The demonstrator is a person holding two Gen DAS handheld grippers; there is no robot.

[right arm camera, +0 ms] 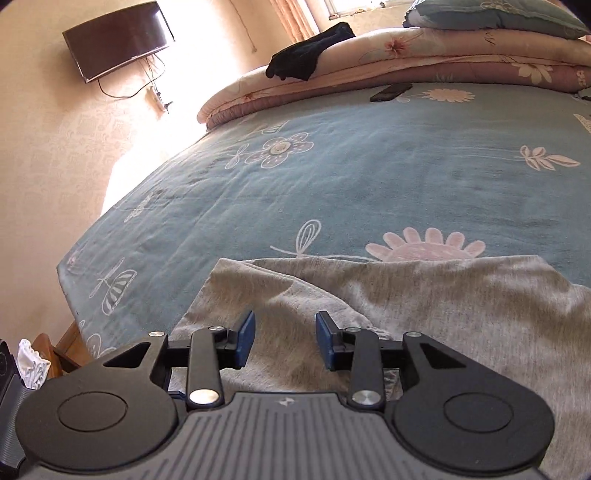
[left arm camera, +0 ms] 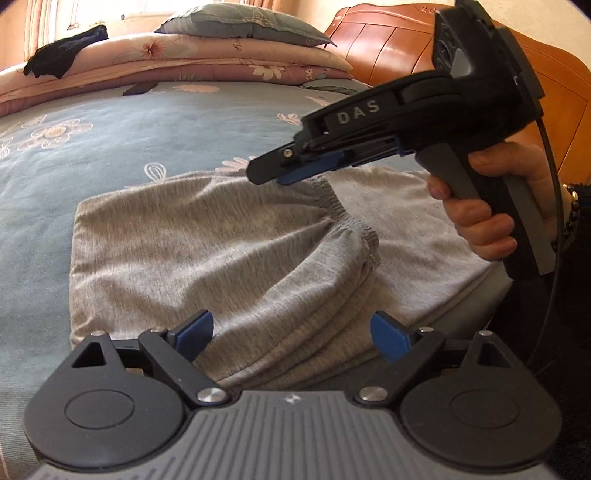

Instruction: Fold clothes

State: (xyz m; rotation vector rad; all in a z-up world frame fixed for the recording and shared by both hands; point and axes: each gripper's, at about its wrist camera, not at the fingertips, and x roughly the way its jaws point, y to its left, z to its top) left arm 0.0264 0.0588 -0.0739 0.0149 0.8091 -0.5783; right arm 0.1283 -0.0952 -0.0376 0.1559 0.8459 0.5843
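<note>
Grey knit garment [left arm camera: 229, 251] is lying rumpled on a blue flower-printed bedsheet [right arm camera: 369, 177], near the bed's edge. Pink folded quilts [right arm camera: 424, 59], a grey-blue pillow [left arm camera: 240, 22] and a black cloth [right arm camera: 310, 51] are resting along the far side; a dark wall-mounted screen [right arm camera: 118, 38] is hanging beyond. Left gripper [left arm camera: 293, 334] is hovering wide open and empty; right gripper [right arm camera: 285, 339] is standing partly open above the fabric, gripping nothing.

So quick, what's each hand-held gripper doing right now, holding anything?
Left hand-held gripper: open, empty, over the grey garment.
Right hand-held gripper: open, holding nothing.
</note>
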